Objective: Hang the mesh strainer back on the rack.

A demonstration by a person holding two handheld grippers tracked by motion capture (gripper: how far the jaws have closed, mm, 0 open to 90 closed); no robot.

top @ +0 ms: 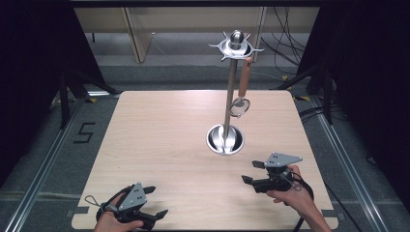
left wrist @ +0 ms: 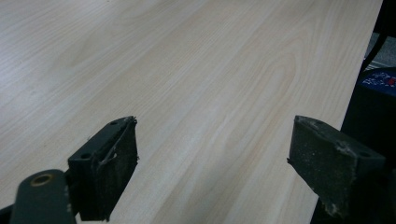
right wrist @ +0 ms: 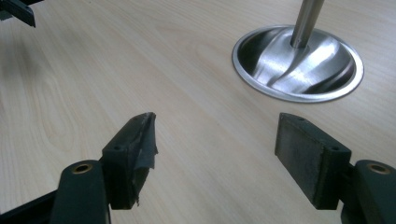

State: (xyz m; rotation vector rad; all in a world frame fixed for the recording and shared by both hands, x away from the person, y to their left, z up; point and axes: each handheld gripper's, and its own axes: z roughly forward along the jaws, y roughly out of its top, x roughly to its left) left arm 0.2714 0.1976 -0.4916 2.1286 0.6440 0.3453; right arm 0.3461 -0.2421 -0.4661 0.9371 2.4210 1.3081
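the pale desk (top: 159,145) carries a steel rack (top: 231,87) whose round base (right wrist: 299,63) sits centre-right, a wooden-handled strainer (top: 241,92) hanging from it. right tool (top: 251,172) and left tool (top: 157,200), both wide and empty, rest near the front edge; approach the handle slowly, level.

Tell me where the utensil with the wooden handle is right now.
In the high view the wooden-handled utensil hangs from the top ring of the metal stand, on the pole's right side, above the table beyond the right gripper.
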